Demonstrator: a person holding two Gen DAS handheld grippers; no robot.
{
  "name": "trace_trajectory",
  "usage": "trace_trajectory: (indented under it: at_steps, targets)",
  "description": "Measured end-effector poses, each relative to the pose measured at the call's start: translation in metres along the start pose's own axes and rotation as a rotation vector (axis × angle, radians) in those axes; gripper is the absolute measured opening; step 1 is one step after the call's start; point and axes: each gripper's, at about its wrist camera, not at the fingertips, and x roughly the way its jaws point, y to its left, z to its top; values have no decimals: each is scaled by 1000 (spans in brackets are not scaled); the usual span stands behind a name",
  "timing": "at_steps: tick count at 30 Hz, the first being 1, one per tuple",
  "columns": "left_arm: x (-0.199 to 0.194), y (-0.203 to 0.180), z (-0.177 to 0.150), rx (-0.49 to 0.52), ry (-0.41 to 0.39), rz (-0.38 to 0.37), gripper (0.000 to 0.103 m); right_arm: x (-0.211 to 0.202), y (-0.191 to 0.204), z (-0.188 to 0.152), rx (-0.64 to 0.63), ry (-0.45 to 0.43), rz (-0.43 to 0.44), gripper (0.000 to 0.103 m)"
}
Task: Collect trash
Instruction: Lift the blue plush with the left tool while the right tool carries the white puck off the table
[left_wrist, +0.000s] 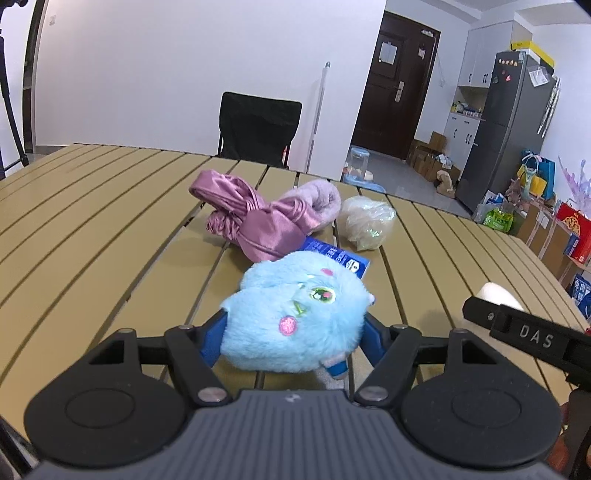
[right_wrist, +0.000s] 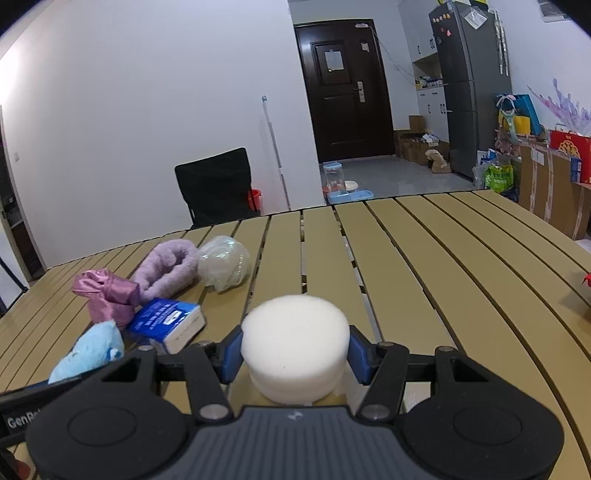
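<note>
My left gripper is shut on a light blue plush toy, its blue pads pressing into the fur from both sides just above the slatted table. My right gripper is shut on a round white foam puck, also held over the table. Behind the plush lie a blue carton, a knotted pink satin cloth, a fluffy lilac slipper and a crumpled clear plastic bag. The right wrist view shows the same pile at left, with the carton nearest.
A black folding chair stands behind the table's far edge. A small red object sits at the table's right edge. A fridge, boxes and bags line the right wall beyond.
</note>
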Motion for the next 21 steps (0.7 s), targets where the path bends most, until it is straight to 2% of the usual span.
trace_trajectory:
  at_steps: [7, 21]
  targets:
    - [-30, 8, 3, -32, -44, -16, 72, -17, 10, -2, -22, -15, 19, 56]
    - [-80, 23, -15, -51, -94, -38, 72, -58, 26, -28, -69, -19, 32, 56]
